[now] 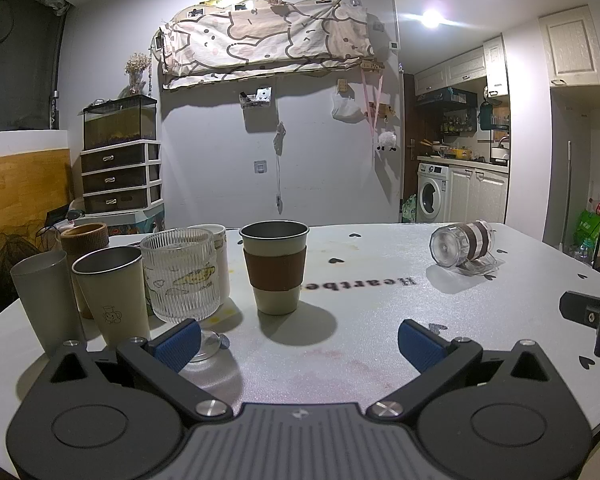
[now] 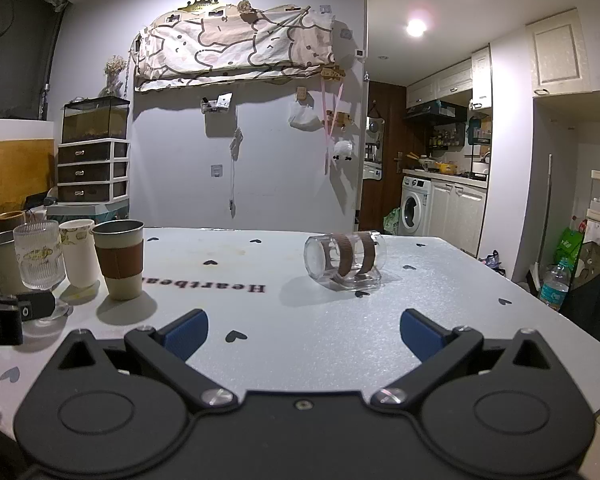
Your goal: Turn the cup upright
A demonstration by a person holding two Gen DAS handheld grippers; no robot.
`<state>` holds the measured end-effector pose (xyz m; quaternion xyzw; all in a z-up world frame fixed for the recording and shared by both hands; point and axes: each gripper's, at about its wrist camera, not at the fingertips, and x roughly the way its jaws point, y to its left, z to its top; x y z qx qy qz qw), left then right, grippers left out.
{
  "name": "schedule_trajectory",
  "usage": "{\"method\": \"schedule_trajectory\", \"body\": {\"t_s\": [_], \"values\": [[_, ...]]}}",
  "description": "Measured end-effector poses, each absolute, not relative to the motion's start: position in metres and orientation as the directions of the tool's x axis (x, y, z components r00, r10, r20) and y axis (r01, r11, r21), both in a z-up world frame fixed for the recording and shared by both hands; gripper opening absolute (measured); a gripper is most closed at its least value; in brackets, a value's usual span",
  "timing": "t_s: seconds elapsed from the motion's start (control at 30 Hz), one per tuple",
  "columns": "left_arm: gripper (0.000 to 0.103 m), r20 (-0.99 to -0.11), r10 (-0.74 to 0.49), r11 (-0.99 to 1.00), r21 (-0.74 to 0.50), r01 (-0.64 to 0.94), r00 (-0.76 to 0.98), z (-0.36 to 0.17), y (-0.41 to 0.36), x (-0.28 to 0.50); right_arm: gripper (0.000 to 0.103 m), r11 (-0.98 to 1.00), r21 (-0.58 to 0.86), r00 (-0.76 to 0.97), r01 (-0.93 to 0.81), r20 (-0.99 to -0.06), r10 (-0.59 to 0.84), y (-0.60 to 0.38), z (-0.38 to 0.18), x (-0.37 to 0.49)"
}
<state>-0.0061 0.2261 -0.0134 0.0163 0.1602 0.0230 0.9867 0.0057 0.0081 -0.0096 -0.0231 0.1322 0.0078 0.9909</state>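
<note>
Risks rolling the clear cup (image 2: 345, 261), on its side on the table (image 2: 300, 344) well ahead of the wide-open, empty right gripper (image 2: 302, 330), toward the edge if nudged off-centre, with left gripper (image 1: 298, 340) likewise spread and empty.

Upright cups on a heart-print table

Ahead-left of the fingers stand a brown-sleeved cup (image 1: 275, 267), a ribbed glass (image 1: 178, 274) and steel tumblers (image 1: 110, 298) on the table (image 1: 380, 320).
</note>
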Motion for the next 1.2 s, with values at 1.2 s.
{"method": "schedule_trajectory", "body": {"t_s": [1.2], "values": [[0.103,-0.317,0.05,0.998,0.038,-0.04,0.947,-0.014,0.2266,-0.0069,0.103,0.998,-0.05,0.964,-0.024,-0.265,0.01,0.011,-0.0109,0.0072]]}}
